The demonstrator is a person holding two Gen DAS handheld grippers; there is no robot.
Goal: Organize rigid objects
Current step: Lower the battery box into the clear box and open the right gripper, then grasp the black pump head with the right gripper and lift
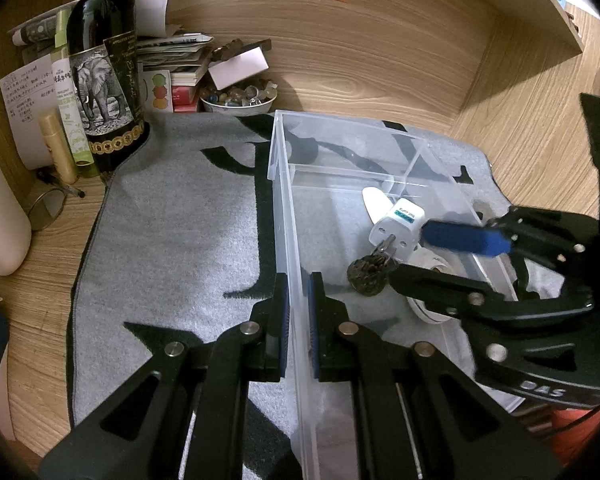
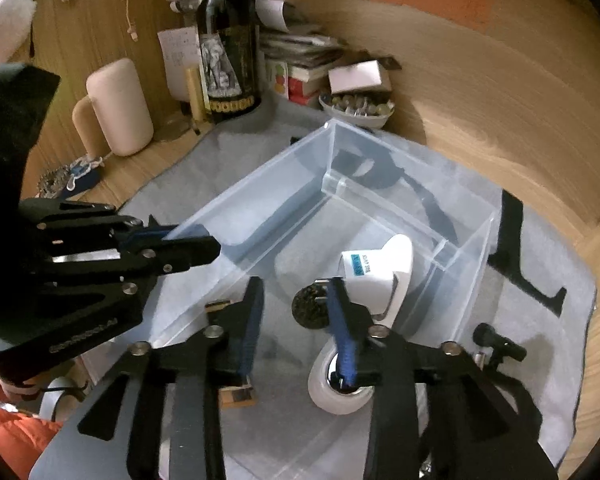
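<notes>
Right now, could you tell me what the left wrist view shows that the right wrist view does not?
Only the left wrist view shows the left tool clamped on the clear bin wall from behind. Only the right wrist view shows a small black flashlight on the grey cloth. Both show the white plug, the wine bottle and the open right tool.

Left hand-held gripper (image 1: 298,328): matte black metal linkage arms with triangular cut-outs, joined by round silver pivot screws. Each of its fingers (image 1: 281,320) carries a blue ribbed pad on the inner face. Bright steel rods run along the body behind the fingers.

Right hand-held gripper (image 2: 296,328): same black linkage build, silver screws and blue pads on its fingers (image 2: 346,332). White lettering, too blurred to read, is printed on its black housing. Orange fabric shows beside both housings.
</notes>
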